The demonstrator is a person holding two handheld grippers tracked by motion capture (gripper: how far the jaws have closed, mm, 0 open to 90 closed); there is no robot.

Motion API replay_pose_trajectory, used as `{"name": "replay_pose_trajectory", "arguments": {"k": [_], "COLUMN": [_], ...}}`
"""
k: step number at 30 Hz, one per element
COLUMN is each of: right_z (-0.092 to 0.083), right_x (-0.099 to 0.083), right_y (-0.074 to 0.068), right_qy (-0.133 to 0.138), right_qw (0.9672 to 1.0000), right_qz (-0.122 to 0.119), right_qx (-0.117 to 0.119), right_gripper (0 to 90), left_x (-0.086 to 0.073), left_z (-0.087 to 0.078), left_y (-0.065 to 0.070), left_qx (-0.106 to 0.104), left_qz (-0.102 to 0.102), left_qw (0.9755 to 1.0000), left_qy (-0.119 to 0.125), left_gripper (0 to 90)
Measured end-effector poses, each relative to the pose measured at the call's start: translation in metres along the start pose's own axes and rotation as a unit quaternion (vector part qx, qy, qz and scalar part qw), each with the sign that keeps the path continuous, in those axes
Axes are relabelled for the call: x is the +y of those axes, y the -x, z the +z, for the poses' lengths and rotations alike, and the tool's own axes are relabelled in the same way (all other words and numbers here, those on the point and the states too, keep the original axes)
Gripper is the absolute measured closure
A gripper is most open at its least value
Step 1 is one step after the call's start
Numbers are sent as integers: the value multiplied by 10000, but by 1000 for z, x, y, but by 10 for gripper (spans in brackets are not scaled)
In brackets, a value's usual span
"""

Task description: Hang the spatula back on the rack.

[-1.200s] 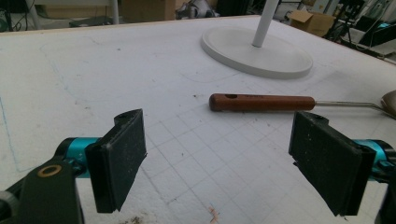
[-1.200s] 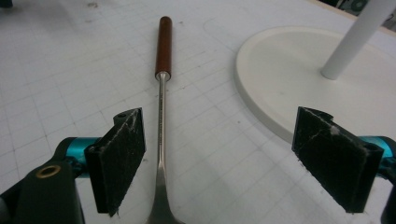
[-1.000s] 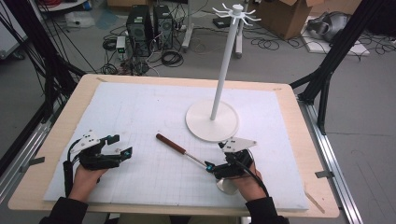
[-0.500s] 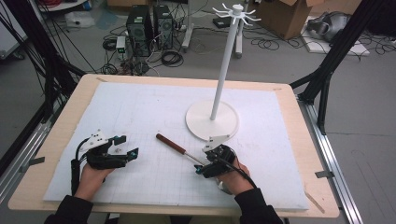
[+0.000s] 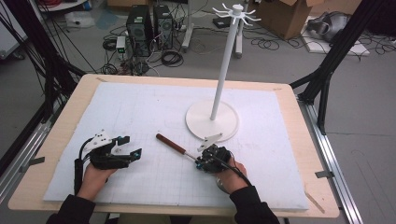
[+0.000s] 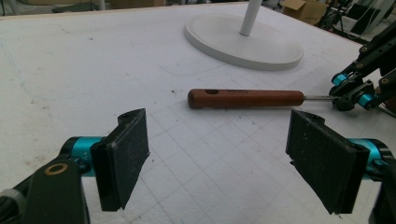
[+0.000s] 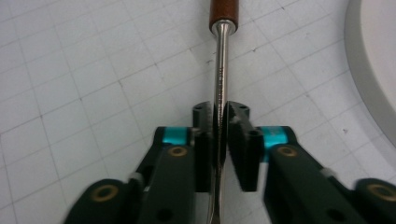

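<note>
1. The tool [image 5: 176, 146], a utensil with a brown wooden handle and a thin steel shank, lay flat on the white mat [image 5: 140, 112], just in front of the stand's round base [image 5: 212, 121] and clear of it.
2. The right gripper [image 5: 201, 161] had just been closing, and its jaws now stood almost together with the steel shank pinched between the pads. The right gripper view showed the shank running straight up the middle of the narrow gap. I took it that the grip was set on the metal, short of the handle, so that the wooden end stayed free.
3. The handle pointed away from that gripper, toward the far left of the mat, and I could not see the working end beneath the hand.
4. The left gripper [image 5: 132, 153] rested low on the mat, well to the left of the tool. Its jaws stood wide apart with nothing between them, and they faced the handle, as though ready to take it.
5. The stand [image 5: 223, 70] rose from its base to a ring of hooks on top, a likely place to hang the tool.
</note>
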State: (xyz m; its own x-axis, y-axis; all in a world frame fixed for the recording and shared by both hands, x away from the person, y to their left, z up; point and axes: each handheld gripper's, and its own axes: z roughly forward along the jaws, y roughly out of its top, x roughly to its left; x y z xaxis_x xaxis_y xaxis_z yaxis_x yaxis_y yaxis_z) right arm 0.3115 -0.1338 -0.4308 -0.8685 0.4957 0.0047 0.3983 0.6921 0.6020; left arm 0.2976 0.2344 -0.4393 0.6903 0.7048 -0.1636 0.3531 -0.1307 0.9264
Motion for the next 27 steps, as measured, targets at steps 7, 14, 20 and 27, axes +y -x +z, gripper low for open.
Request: {"name": "replay_pose_trajectory", "arguments": {"k": [7, 14, 20, 27], "right_z": [0, -12, -38, -56], "right_x": [3, 3, 5, 7], "right_y": [0, 0, 1, 1], "right_qy": [-105, 269, 843, 1222], "right_qw": [9997, 9993, 9962, 9921], "right_qz": [227, 223, 207, 223], "right_qx": [0, 90, -78, -152], "right_gripper": [844, 846, 847, 847], "left_x": [2, 7, 27, 52], "left_z": [2, 2, 6, 11], "left_y": [3, 8, 21, 39], "left_qx": [-54, -186, -584, -633], "left_qz": [1, -49, -154, -44], "left_qw": [10000, 9997, 9974, 9960], "left_qy": [-3, 119, 387, 633], "left_gripper": [215, 224, 253, 257]}}
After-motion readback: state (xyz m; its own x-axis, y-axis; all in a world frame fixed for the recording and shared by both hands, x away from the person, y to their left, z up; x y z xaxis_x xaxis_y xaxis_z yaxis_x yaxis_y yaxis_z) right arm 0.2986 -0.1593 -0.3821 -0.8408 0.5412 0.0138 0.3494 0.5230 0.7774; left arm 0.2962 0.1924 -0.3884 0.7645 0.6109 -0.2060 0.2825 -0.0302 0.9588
